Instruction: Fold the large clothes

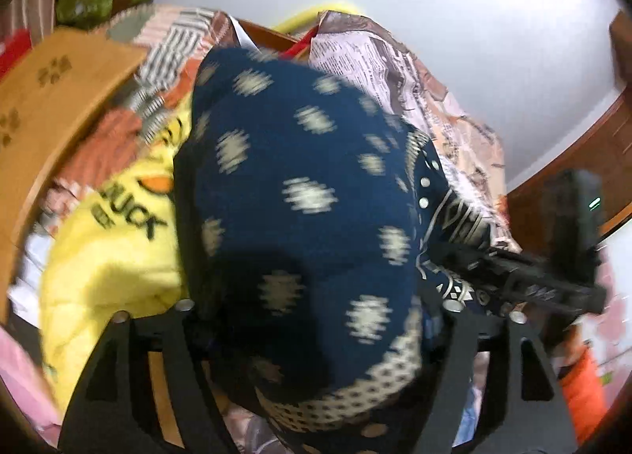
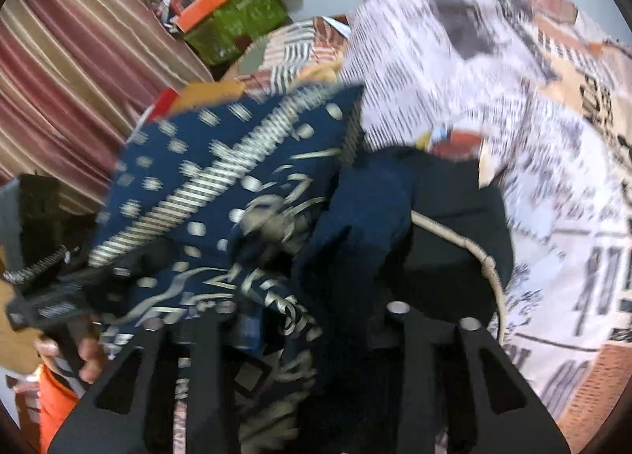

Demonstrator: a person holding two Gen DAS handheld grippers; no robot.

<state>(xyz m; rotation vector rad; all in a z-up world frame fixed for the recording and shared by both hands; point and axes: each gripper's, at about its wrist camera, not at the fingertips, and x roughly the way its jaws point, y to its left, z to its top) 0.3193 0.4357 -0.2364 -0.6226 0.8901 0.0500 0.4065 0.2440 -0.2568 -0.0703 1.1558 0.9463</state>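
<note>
A large navy garment with a cream pattern (image 1: 300, 193) hangs bunched over my left gripper (image 1: 316, 319) and fills the left wrist view. Its fingers are buried in the cloth, so the jaws are hidden. The same navy garment (image 2: 221, 193) drapes over my right gripper (image 2: 312, 319), whose fingertips are also covered by folds. A cream drawstring (image 2: 466, 248) runs over the dark lining at the right. The other gripper (image 1: 545, 288) shows at the right of the left wrist view, and at the left of the right wrist view (image 2: 47, 296), held by a hand.
A yellow duck-print blanket (image 1: 110, 248) lies left, beside a wooden board (image 1: 47, 98). A newspaper-print cloth (image 2: 513, 138) covers the bed to the right. A striped curtain (image 2: 71, 66) and a green box (image 2: 237, 23) are at the back left. White wall behind.
</note>
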